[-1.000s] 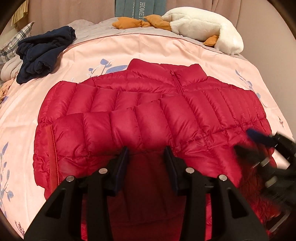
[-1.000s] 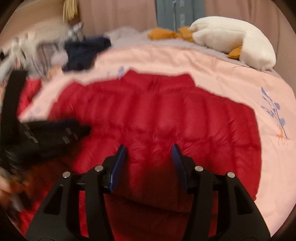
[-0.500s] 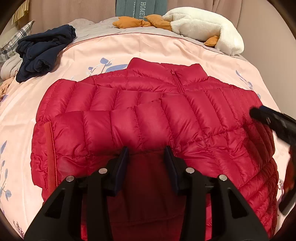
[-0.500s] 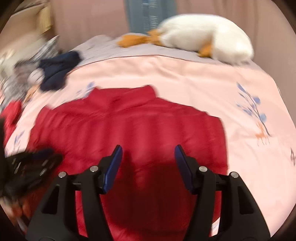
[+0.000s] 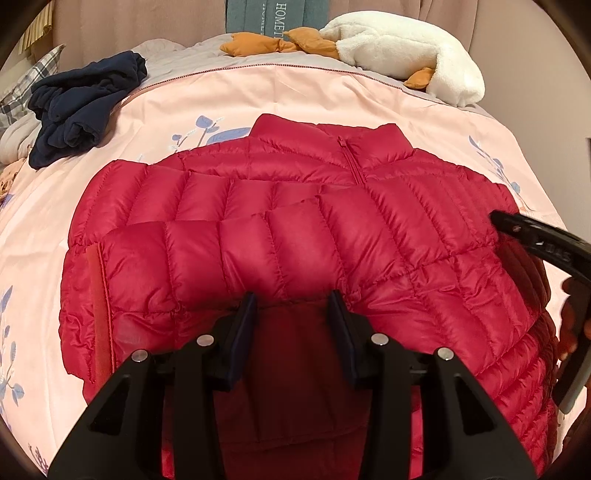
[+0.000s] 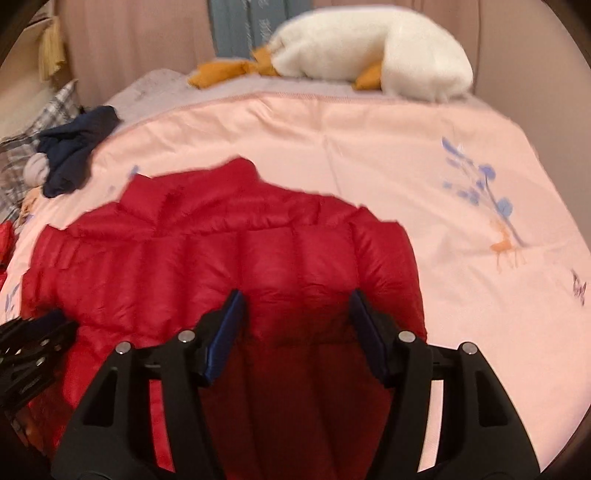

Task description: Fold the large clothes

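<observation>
A red quilted puffer jacket [image 5: 295, 229] lies flat on the pink bed cover [image 5: 258, 92], collar toward the far side, with one sleeve folded across its front. My left gripper [image 5: 293, 306] is open and empty, hovering over the jacket's near hem. My right gripper [image 6: 297, 310] is open and empty over the jacket's right part [image 6: 229, 258]. The right gripper also shows at the right edge of the left wrist view [image 5: 535, 243]. The left gripper shows at the left edge of the right wrist view [image 6: 33, 339].
A dark navy garment [image 5: 81, 107] lies bunched at the far left. A white and orange plush goose [image 5: 399, 48] lies along the headboard by a teal pillow [image 5: 273, 14]. A plaid pillow [image 5: 26, 88] sits at far left. The wall is at the right.
My right gripper has swung to the right, away from the left gripper, and now looks over the jacket's right edge. The left gripper and the jacket have stayed still.
</observation>
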Tool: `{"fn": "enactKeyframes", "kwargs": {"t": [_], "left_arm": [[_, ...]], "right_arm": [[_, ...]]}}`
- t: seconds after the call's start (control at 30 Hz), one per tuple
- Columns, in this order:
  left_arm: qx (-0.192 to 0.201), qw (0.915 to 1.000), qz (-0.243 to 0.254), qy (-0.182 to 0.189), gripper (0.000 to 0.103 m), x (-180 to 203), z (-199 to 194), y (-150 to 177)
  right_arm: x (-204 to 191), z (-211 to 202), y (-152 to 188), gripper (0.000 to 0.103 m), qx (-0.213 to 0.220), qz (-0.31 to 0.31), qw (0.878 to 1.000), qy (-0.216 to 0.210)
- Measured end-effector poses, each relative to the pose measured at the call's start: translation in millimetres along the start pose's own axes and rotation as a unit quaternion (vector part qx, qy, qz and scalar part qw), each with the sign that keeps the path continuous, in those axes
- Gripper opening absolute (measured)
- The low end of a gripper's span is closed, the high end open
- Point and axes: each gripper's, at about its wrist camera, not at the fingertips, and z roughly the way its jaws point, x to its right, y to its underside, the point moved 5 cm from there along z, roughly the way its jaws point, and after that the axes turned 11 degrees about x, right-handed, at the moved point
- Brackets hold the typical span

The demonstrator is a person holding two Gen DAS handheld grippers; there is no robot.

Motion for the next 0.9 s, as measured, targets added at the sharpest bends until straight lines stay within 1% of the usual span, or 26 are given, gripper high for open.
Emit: {"fn": "enactKeyframes", "kwargs": {"t": [0.07,0.1,0.13,0.2,0.3,0.37,0.4,0.5,0.6,0.63,0.67,0.77,0.87,0.9], "left_arm": [[0.001,1.0000,-0.001,-0.001,0.043,0,0,0],[0.001,1.0000,-0.001,-0.001,0.043,1,0,0],[0.001,1.0000,-0.001,-0.002,0.043,1,0,1],[0.000,1.0000,0.000,-0.003,0.043,1,1,1],[-0.001,1.0000,0.003,-0.005,0.043,2,1,0],[-0.002,1.0000,0.002,-0.006,0.043,2,1,0],[-0.002,1.0000,0.001,-0.007,0.043,2,1,1],[0.000,1.0000,-0.003,-0.006,0.043,2,1,2],[0.001,1.0000,-0.003,-0.009,0.043,3,1,2],[0.001,0.9999,-0.003,-0.010,0.043,3,1,2],[0.000,0.9999,-0.001,-0.012,0.043,4,2,2],[-0.002,0.9999,0.000,-0.016,0.043,6,2,2],[-0.003,0.9997,-0.008,-0.021,0.044,5,-2,2],[-0.002,0.9996,-0.013,-0.025,0.048,4,-6,2]], "right_arm": [[-3,-2,1,0.061,0.002,-0.019,1.000,0.005],[-1,1,3,0.061,-0.005,-0.025,1.000,0.016],[4,10,8,0.062,-0.021,-0.023,0.999,0.023],[12,20,14,0.063,-0.044,0.008,0.999,0.010],[17,22,16,0.064,-0.052,0.026,0.998,0.005],[14,13,13,0.064,-0.043,0.022,0.999,0.012],[12,5,11,0.064,-0.032,0.018,0.999,0.009],[2,-22,11,0.063,-0.002,0.004,1.000,-0.014],[-9,-42,14,0.063,0.018,-0.016,0.999,-0.032],[-12,-44,17,0.064,0.016,-0.021,0.999,-0.036],[-15,-42,24,0.064,0.005,-0.030,0.999,-0.037],[-21,-26,43,0.066,-0.026,-0.063,0.997,-0.021],[-21,-28,45,0.066,-0.029,-0.048,0.998,-0.021],[-21,-34,43,0.066,-0.025,-0.041,0.999,-0.026]]}}
